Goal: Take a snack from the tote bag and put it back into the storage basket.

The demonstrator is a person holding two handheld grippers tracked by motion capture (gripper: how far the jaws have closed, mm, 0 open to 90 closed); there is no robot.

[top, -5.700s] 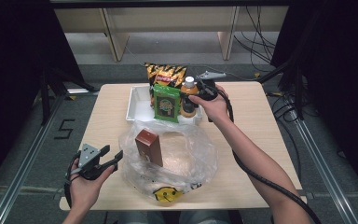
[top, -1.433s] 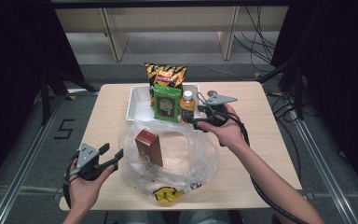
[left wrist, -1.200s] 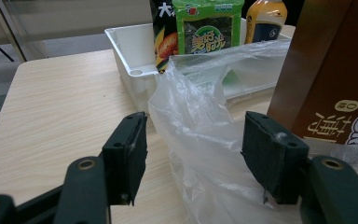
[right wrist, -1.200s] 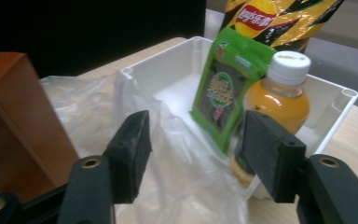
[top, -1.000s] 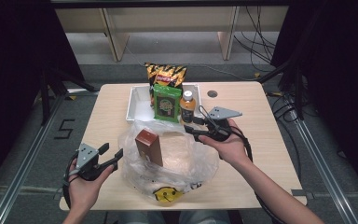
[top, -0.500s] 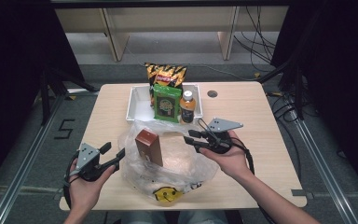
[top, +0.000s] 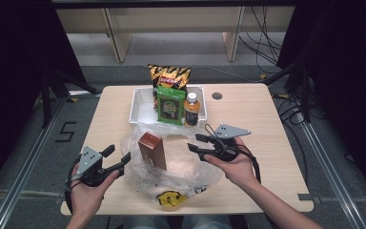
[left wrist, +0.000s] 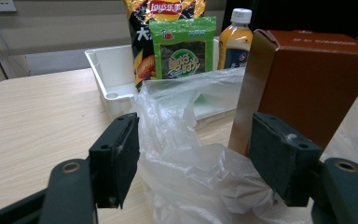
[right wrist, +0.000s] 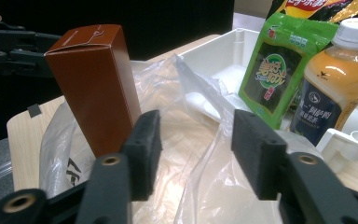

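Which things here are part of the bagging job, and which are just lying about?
In the job: clear plastic bag, brown box standing in it, left gripper and right gripper, both open at the bag's edges.

Lying about: white tray, chips bag, green packet, drink bottle.

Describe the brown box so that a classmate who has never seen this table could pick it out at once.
Start at the wooden table and find the clear plastic bag spread over its near half, in front of the white tray. The brown box stands upright inside that bag, between the two grippers. It is the one plain, reddish-brown carton; the snack packs and the bottle all stand in the tray.
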